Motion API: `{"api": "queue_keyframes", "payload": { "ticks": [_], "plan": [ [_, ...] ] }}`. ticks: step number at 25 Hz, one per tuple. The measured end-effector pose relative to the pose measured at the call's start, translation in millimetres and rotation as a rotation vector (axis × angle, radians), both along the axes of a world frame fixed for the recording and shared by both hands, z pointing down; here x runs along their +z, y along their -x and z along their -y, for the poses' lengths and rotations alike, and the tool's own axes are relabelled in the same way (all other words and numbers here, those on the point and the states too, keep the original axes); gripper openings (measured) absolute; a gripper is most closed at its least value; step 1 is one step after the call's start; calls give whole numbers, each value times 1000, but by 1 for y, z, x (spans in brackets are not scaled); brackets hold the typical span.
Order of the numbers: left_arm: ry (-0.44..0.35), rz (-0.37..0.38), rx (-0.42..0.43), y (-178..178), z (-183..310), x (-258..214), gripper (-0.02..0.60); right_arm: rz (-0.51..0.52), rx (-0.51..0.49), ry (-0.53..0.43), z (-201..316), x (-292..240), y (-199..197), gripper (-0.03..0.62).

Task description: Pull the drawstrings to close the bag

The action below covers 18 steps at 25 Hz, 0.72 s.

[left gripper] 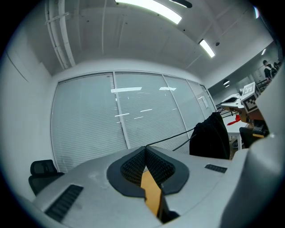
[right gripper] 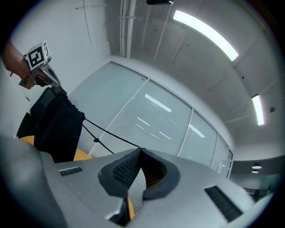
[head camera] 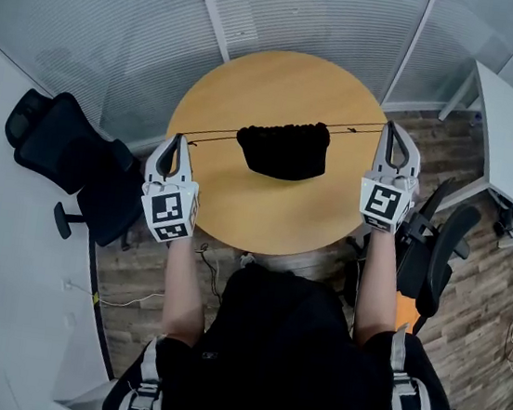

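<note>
Left tongs (head camera: 177, 140) are pinched together on the left drawstring (head camera: 211, 134). In the left gripper view the pads meet at the tip (left gripper: 145, 148) and the black cord runs straight out from there towards the bag (left gripper: 209, 137). Right tongs (head camera: 391, 129) are the same: jaws closed on the right drawstring (head camera: 355, 129), with the cord leaving the tip (right gripper: 140, 149) and a small knot (right gripper: 97, 140) partway along it.

The bag (head camera: 282, 151) sits between my two hands over the middle of the round table (head camera: 263, 224). Whether its bottom rests on the wood I can't tell. Both cords look taut and nearly in one line across the table. The top edge of the bag is bunched into ruffles, so I judge the mouth is mostly cinched and I'm late in the pull.

Next I'd draw the hands a touch further apart, level and evenly, to take out the last slack in the ruffles. The pull has to be balanced, or the bag will slide towards one side. I mustn't loosen either pinch on such thin cord, and once the gather stops tightening there's no sense hauling harder.
</note>
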<state>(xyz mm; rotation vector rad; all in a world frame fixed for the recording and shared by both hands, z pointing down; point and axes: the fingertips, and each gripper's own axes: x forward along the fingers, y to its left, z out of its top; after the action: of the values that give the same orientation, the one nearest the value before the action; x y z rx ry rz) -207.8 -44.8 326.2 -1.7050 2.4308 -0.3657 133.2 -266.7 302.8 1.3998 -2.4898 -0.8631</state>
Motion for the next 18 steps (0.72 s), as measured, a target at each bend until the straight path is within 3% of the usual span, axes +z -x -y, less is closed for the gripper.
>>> {"api": "queue_keyframes", "payload": {
  "ticks": [18],
  "plan": [
    [23,-23,-30,35,-2,12,14,7,32,28,6,5,9,57]
  ]
}}
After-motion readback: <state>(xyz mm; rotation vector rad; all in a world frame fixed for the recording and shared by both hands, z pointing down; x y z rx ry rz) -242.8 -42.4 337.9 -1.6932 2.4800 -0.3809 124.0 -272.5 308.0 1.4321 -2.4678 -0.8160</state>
